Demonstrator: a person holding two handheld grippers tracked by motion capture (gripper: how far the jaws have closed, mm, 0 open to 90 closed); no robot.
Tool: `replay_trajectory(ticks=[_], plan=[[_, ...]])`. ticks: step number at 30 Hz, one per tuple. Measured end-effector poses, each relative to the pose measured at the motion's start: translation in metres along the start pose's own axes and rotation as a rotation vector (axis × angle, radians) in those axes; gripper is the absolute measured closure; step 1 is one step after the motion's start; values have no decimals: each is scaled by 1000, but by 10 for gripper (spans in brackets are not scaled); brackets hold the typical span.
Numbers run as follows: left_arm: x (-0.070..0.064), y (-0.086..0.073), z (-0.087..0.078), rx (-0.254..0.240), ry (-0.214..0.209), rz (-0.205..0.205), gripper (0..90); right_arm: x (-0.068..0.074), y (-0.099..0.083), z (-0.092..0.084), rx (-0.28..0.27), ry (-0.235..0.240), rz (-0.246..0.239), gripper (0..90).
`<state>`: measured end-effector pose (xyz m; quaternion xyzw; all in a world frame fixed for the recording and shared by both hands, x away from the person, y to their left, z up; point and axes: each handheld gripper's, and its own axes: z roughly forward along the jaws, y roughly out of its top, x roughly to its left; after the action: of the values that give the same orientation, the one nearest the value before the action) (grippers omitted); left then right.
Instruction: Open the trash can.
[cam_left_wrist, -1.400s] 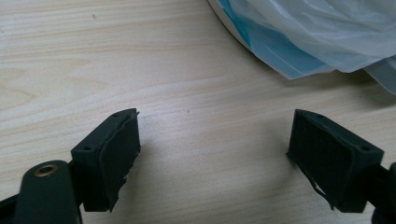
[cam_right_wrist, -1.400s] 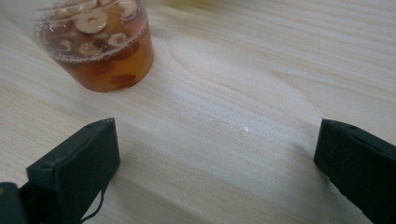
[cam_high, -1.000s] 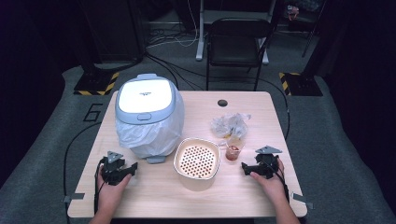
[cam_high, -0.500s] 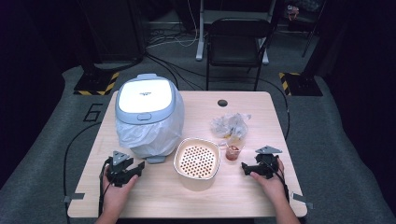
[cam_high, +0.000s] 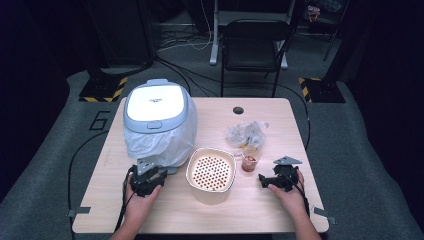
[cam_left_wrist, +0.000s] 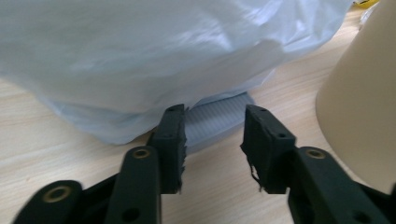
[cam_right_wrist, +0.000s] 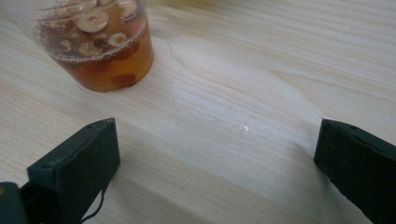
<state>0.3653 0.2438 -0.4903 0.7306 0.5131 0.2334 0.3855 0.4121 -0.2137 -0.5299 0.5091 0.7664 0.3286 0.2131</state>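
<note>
Your left gripper (cam_high: 150, 178) is sitting at the front foot of the cooker (cam_high: 157, 107), jaws pointing at it. In the left gripper view the jaws have just been closing and are now standing narrow but still parted, pads (cam_left_wrist: 173, 140) pressing on nothing; the grey ribbed tab (cam_left_wrist: 212, 122) at the cooker base is showing through the gap just beyond the tips, not clamped. The bag (cam_left_wrist: 154, 60) draped over the cooker is hanging just above the jaws, and I can't tell whether the left pad is brushing its lower edge. The cooker is standing on the left half of the table (cam_high: 280, 215), lid down, bag wrapped around its body. The basket (cam_high: 211, 172) is sitting just right of your left gripper, near but apart; its cream wall (cam_left_wrist: 364, 102) is showing in the left gripper view. Your right gripper (cam_high: 272, 181) is resting low over the table at the right, jaws wide open with bare wood between them. The cup (cam_right_wrist: 98, 44) with amber liquid and slices is standing ahead of its left jaw, apart from it. The cup (cam_high: 249, 162) is sitting between the basket and your right gripper, with a crumpled wrapper (cam_high: 246, 133) just behind it.
</note>
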Motion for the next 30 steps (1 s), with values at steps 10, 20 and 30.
replay_trajectory(ticks=[10, 20, 30], plan=[[-11, 4, 16, -12, 40, 15, 644, 0, 0, 0, 0, 0, 0, 0], [-7, -1, 26, -19, 45, -10, 606, 0, 0, 0, 0, 0, 0, 0], [-8, -8, 28, -68, 60, 17, 639, 0, 0, -1, 4, 8, -7, 0]])
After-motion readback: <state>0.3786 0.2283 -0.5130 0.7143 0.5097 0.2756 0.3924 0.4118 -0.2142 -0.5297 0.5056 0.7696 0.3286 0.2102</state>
